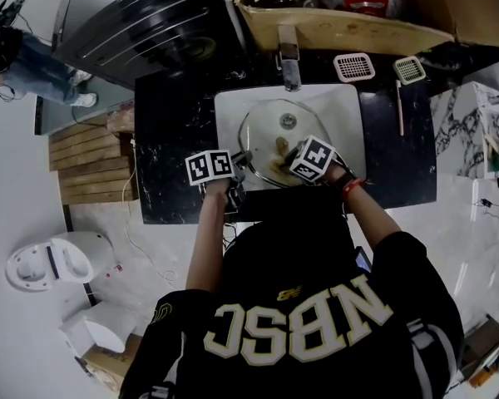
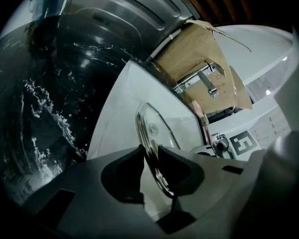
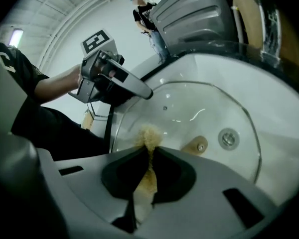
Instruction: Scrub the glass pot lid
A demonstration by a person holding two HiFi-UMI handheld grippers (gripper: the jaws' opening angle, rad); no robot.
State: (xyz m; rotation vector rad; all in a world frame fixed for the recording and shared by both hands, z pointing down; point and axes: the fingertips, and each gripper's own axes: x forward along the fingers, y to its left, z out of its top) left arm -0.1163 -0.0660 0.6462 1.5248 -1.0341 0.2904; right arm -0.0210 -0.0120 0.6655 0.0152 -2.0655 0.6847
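Note:
The glass pot lid [image 1: 266,131] is propped at a tilt in the white sink [image 1: 349,106]. Its tan knob [image 3: 195,146] faces my right gripper. My left gripper [image 1: 241,161] is shut on the lid's metal rim [image 2: 148,143] at the near left edge, so the lid appears edge-on in the left gripper view. My right gripper [image 3: 150,151] is shut on a tan fibrous scrubber [image 3: 148,136], which sits at the glass [image 3: 199,108] just left of the knob. The left gripper [image 3: 109,78] also shows in the right gripper view, at the lid's far rim.
A chrome faucet [image 1: 289,61] stands behind the sink, whose drain [image 3: 228,138] shows through the glass. Two white strainers [image 1: 354,66] and a thin brush [image 1: 399,106] lie on the black counter [image 1: 175,140]. A cardboard box [image 1: 341,25] stands behind. A person [image 3: 145,16] stands far off.

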